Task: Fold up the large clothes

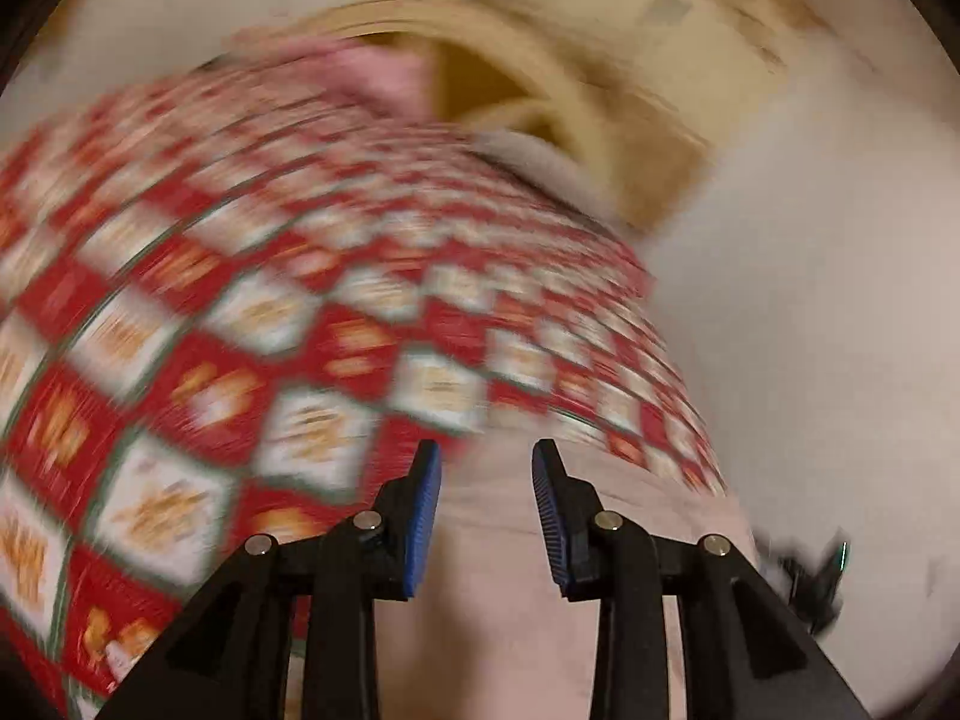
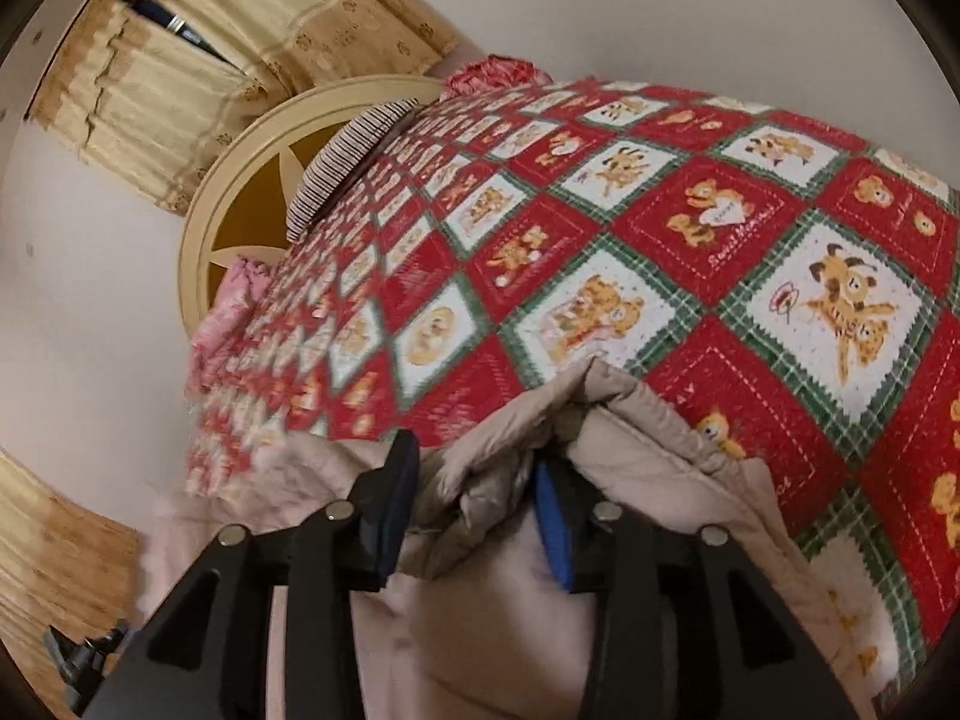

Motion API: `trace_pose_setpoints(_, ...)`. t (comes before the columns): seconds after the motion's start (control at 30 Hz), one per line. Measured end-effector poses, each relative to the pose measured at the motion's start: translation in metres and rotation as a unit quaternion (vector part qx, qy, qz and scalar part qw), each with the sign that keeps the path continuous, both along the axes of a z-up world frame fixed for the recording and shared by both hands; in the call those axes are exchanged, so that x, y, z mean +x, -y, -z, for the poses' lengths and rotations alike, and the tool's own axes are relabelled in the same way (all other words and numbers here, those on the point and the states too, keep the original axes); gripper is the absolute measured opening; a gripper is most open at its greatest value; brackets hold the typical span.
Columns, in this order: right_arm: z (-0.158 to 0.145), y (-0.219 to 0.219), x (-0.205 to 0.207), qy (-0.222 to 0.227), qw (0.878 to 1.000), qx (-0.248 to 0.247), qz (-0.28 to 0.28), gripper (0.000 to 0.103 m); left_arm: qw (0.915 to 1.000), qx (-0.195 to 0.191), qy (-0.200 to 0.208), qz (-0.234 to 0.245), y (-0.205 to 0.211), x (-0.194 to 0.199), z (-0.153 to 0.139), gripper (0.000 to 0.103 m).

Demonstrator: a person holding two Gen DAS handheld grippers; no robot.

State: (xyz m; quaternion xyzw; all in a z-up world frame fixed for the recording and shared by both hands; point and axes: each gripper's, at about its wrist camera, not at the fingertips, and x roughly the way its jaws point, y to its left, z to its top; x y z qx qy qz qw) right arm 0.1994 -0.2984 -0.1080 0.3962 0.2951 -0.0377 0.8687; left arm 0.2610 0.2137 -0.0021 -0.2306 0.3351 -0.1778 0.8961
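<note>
Left tongs (image 1: 486, 519) over the near edge of the bed, jaws apart w/ a clear gap, blue pads (image 1: 420, 522) facing each other, nothing pinched between them. Beige padded garment (image 1: 480, 600) lying flat right under and just beyond the tips, on the quilt's near edge; pads look clear of the fabric, though contact at the very tips can't be told thru the blur. Red-and-white checked quilt (image 1: 270, 312) smeared w/ motion blur, spreading away from the garment on the far side and to its left. Cream round headboard (image 1: 540, 96) at the far end of the quilt, something pink (image 1: 372, 75) beside it. Over to the right tongs (image 2: 474, 504): jaws also apart, no clamp. Same garment (image 2: 636, 420) bunched up here, a puffy quilted fold rising between the two fingers and spilling past the right-hand one; right blue pad (image 2: 555, 531) just beside the fold, maybe brushing it, left finger (image 2: 390, 504) standing off it. Paler lining side of the garment running down under the tongs toward the camera. Bear-print quilt (image 2: 720, 228) sharp in this view, stretching beyond the garment. Striped pillow (image 2: 354, 156) and pink bedding (image 2: 231, 306) at the quilt's far end, against the headboard (image 2: 240, 192). Yellow curtains (image 2: 180, 78) behind that.
</note>
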Motion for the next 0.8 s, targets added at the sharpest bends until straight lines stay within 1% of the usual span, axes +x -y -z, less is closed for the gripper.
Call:
trace_pose_setpoints(0.03, -0.016, 0.004, -0.012, 0.028, 0.999, 0.02, 0.005, 0.053, 0.9995, 0.008, 0.015, 0.029, 0.017, -0.004, -0.01, 0.035)
trace_pose_setpoints(0.07, -0.027, 0.002, -0.017, 0.057, 0.998, 0.026, 0.012, 0.063, 0.9981, 0.015, 0.025, 0.054, 0.036, -0.007, -0.017, 0.038)
trace_pose_setpoints(0.1, -0.043, 0.002, -0.031, 0.087, 0.996, 0.019, 0.019, 0.068, 0.9964, 0.021, 0.03, 0.076, 0.053, -0.012, -0.022, 0.045)
trace_pose_setpoints(0.13, -0.067, -0.001, -0.05, 0.122, 0.992, -0.008, 0.029, 0.072, 0.994, 0.028, 0.033, 0.1, 0.073, -0.018, -0.024, 0.049)
trace_pose_setpoints(0.17, -0.083, -0.006, -0.064, 0.139, 0.989, -0.036, 0.032, 0.072, 0.992, 0.035, 0.035, 0.116, 0.089, -0.022, -0.025, 0.05)
trace_pose_setpoints(0.2, -0.1, -0.015, -0.075, 0.147, 0.986, -0.069, 0.026, 0.072, 0.9905, 0.041, 0.037, 0.126, 0.099, -0.026, -0.025, 0.05)
trace_pose_setpoints(0.23, -0.111, -0.024, -0.08, 0.144, 0.985, -0.095, 0.01, 0.065, 0.9882, 0.049, 0.038, 0.14, 0.118, -0.031, -0.023, 0.05)
trace_pose_setpoints(0.27, -0.122, -0.04, -0.084, 0.14, 0.982, -0.127, -0.025, 0.052, 0.9863, 0.051, 0.035, 0.153, 0.133, -0.035, -0.021, 0.05)
trace_pose_setpoints(0.3, -0.128, -0.056, -0.085, 0.131, 0.978, -0.155, -0.055, 0.046, 0.9848, 0.05, 0.031, 0.163, 0.148, -0.036, -0.018, 0.05)
trace_pose_setpoints(0.33, -0.13, -0.07, -0.084, 0.119, 0.973, -0.182, -0.074, 0.041, 0.9832, 0.05, 0.025, 0.174, 0.162, -0.036, -0.015, 0.05)
trace_pose_setpoints(0.37, -0.129, -0.089, -0.082, 0.102, 0.967, -0.215, -0.094, 0.04, 0.9812, 0.055, 0.02, 0.184, 0.178, -0.037, -0.01, 0.05)
trace_pose_setpoints(0.4, -0.124, -0.103, -0.079, 0.094, 0.962, -0.231, -0.11, 0.038, 0.9799, 0.068, 0.017, 0.187, 0.193, -0.039, -0.005, 0.05)
trace_pose_setpoints(0.43, -0.114, -0.12, -0.073, 0.086, 0.958, -0.238, -0.132, 0.034, 0.9792, 0.084, 0.016, 0.184, 0.203, -0.04, 0.0, 0.05)
trace_pose_setpoints(0.5, -0.089, -0.138, -0.056, 0.065, 0.96, -0.221, -0.157, 0.031, 0.9765, 0.129, 0.024, 0.171, 0.217, -0.041, 0.016, 0.05)
trace_pose_setpoints(0.57, -0.064, -0.154, -0.036, 0.045, 0.962, -0.208, -0.171, 0.029, 0.9764, 0.158, 0.024, 0.145, 0.213, -0.036, 0.031, 0.05)
trace_pose_setpoints(0.6, -0.053, -0.158, -0.027, 0.037, 0.961, -0.207, -0.177, 0.026, 0.9789, 0.155, 0.018, 0.132, 0.206, -0.031, 0.04, 0.05)
trace_pose_setpoints(0.63, -0.037, -0.165, -0.016, 0.026, 0.959, -0.213, -0.183, 0.026, 0.9824, 0.137, 0.01, 0.126, 0.197, -0.028, 0.048, 0.05)
trace_pose_setpoints(0.7, -0.012, -0.166, -0.006, 0.009, 0.958, -0.219, -0.184, 0.025, 0.9888, 0.067, -0.006, 0.133, 0.173, -0.021, 0.068, 0.05)
trace_pose_setpoints(0.73, -0.001, -0.163, -0.003, 0.011, 0.96, -0.212, -0.181, 0.023, 0.9898, 0.034, -0.001, 0.139, 0.163, -0.019, 0.078, 0.049)
trace_pose_setpoints(0.77, 0.006, -0.157, -0.003, 0.021, 0.964, -0.197, -0.178, 0.023, 0.9901, 0.014, 0.012, 0.139, 0.157, -0.021, 0.084, 0.049)
trace_pose_setpoints(0.8, 0.008, -0.154, -0.004, 0.025, 0.966, -0.188, -0.175, 0.023, 0.9907, 0.008, 0.022, 0.134, 0.155, -0.023, 0.088, 0.049)
